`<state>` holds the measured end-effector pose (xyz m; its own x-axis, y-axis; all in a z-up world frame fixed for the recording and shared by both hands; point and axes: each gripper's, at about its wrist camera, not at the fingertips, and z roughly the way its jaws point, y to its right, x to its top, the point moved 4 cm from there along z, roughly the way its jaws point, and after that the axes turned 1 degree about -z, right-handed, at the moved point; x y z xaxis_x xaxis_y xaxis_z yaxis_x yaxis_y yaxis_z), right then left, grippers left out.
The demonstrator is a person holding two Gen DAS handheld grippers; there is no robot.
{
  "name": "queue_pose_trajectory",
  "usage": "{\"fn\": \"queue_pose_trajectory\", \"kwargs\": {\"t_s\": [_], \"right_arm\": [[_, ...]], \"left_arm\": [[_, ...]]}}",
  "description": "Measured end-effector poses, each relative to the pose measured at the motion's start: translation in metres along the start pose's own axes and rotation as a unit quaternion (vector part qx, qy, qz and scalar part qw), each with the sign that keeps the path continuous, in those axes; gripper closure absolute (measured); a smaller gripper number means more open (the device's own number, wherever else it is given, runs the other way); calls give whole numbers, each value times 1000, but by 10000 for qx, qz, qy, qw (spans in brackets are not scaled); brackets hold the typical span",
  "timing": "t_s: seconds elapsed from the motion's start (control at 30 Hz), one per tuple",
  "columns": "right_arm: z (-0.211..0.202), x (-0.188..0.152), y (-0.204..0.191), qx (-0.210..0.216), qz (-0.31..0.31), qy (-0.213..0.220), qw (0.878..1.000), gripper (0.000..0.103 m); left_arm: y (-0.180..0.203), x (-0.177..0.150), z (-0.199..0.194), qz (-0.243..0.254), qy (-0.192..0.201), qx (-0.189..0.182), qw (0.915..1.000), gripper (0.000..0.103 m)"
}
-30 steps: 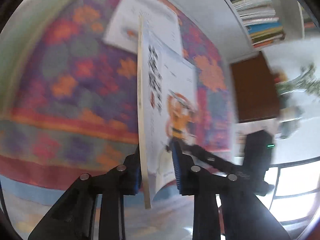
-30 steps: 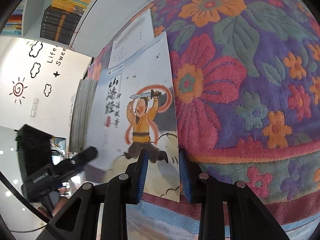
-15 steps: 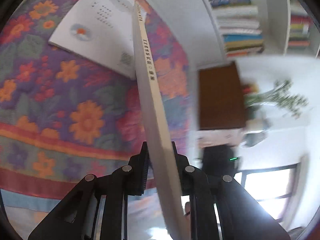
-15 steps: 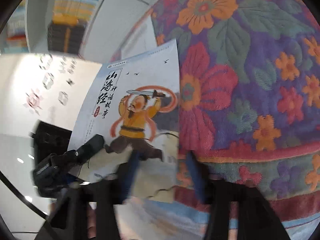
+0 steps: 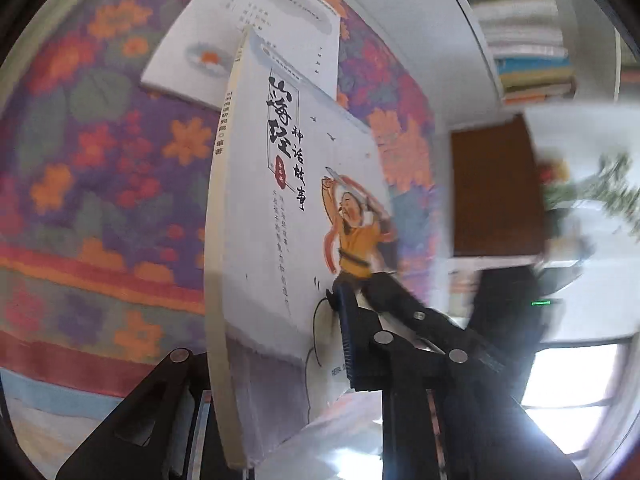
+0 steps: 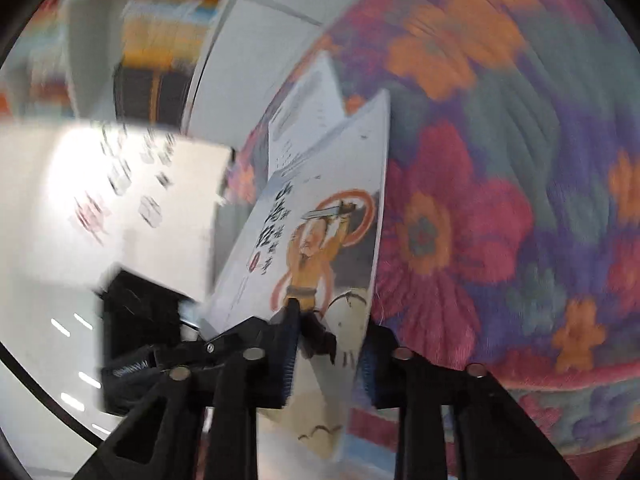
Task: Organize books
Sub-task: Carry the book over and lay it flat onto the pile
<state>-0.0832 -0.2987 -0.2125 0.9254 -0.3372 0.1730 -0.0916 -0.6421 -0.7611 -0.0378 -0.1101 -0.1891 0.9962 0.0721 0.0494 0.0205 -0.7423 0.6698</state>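
Both tongs grip the illustrated storybook: left tongs clenched near its spine, right tongs closing, seemingly on its fore-edge; lift level, clear of the flat booklet.

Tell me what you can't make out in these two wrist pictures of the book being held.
- White book on the cloth, left wrist view: its near corner is hidden behind the illustrated book; its print is too small.
- Shelved books, both views: blurred, titles unreadable.
- Wall drawings, right wrist view: smeared by motion blur.
- Illustrated book's back cover: faces away in both views.
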Motion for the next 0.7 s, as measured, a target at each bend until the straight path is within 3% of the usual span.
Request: {"fn": "queue_pose_trajectory", "kwargs": {"t_s": [0.07,0.13,0.3,0.43,0.57,0.7], "right_arm": [[2,-5,-27,-695,-880,38,9937,79],[5,-13,-52,-1234,-1625,114,9789,79],[-3,-29,-86,-1764,-2255,501,9568,79],[-7,-29,-120,-1825,-2404,738,9505,80],[10,-26,-171,-1703,-2741,910,9421,79],[39,-21,-217,-1192,-2699,876,9515,78]], "left_arm": [[1,-2,-5,324,82,387,9987,84],[7,-5,-12,767,210,781,9938,82],[23,-12,-43,1601,451,1017,9808,80],[28,-6,-77,1766,829,1037,9753,80],[15,6,-136,1785,1257,974,9710,80],[-14,20,-184,1711,1570,1070,9667,80]]}}
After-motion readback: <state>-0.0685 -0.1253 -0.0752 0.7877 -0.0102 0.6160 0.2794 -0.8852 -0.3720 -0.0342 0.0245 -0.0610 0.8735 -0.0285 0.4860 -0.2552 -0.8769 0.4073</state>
